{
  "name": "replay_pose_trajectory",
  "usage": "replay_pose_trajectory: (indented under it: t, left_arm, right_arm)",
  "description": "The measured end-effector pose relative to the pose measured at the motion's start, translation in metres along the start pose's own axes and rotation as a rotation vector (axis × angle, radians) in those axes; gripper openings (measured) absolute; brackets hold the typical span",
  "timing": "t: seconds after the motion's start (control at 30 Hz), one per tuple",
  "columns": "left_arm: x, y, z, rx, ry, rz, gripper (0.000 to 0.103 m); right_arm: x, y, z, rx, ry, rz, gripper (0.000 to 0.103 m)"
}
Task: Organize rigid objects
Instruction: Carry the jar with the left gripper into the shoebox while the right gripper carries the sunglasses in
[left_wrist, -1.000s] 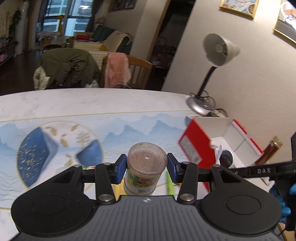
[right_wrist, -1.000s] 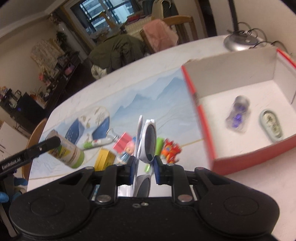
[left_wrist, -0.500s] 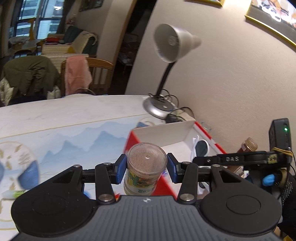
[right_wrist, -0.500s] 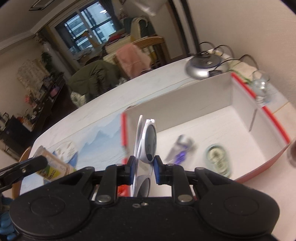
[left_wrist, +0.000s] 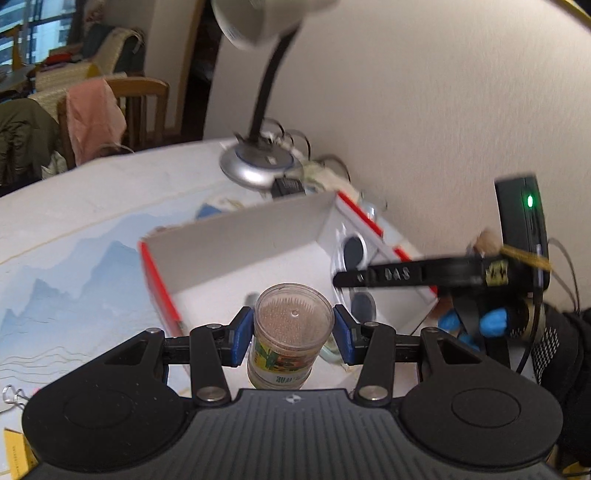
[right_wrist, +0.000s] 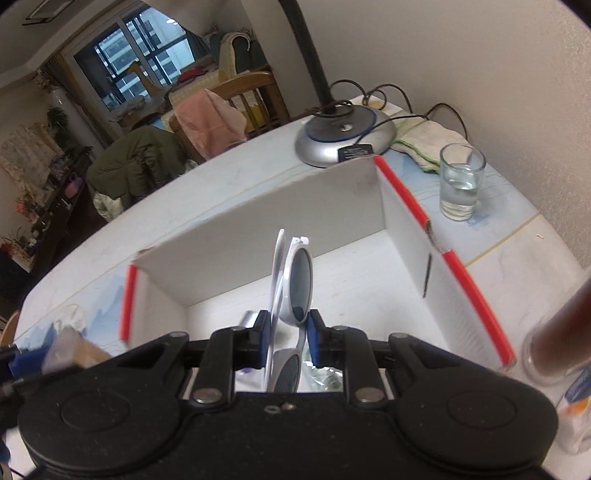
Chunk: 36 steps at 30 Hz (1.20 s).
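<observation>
My left gripper (left_wrist: 293, 334) is shut on a clear toothpick jar (left_wrist: 291, 332) with a green and yellow label, held above the near left part of the white box with red edges (left_wrist: 236, 236). In the right wrist view my right gripper (right_wrist: 287, 334) is shut on folded white sunglasses (right_wrist: 295, 280), upright over the inside of the same box (right_wrist: 255, 236). The left wrist view also shows the sunglasses (left_wrist: 352, 254) and the right gripper's finger (left_wrist: 399, 275) at the box's right side. Small objects on the box floor are mostly hidden behind my right gripper.
A desk lamp base (right_wrist: 345, 134) with cables stands behind the box by the wall. A glass of water (right_wrist: 461, 181) and a cloth (right_wrist: 421, 138) sit to the box's right. A dark bottle (right_wrist: 557, 339) stands near right. Chairs with clothes (right_wrist: 207, 118) lie beyond the table.
Both grippers have carried their objects to the right, from over the blue patterned mat with scattered items to above the box. The grips have not changed.
</observation>
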<state>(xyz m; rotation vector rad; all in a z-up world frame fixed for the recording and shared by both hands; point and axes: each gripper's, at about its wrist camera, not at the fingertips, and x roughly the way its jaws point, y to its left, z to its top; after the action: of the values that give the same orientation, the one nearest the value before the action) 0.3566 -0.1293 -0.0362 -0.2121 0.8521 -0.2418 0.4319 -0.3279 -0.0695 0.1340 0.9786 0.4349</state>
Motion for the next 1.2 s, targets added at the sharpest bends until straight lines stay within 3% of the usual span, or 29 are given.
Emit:
replay_pose_trajectory:
  t: [0.3, 0.53, 0.9, 1.2]
  left_arm:
    - [0.061, -0.017, 0.002, 0.037, 0.165, 0.03, 0.045]
    - [0.089, -0.02, 0.003, 0.05, 0.231, 0.042, 0.045]
    - [0.117, -0.022, 0.012, 0.07, 0.248, 0.071, 0.045]
    - [0.142, -0.028, 0.025, 0.108, 0.229, 0.092, 0.045]
  right_arm:
    - [0.028, -0.021, -0.001, -0.05, 0.064, -0.011, 0.02]
    - [0.038, -0.027, -0.007, -0.085, 0.105, -0.015, 0.02]
    - [0.046, -0.033, -0.008, -0.082, 0.132, 0.002, 0.022]
    - [0.038, -0.045, -0.002, 0.001, 0.116, 0.018, 0.028]
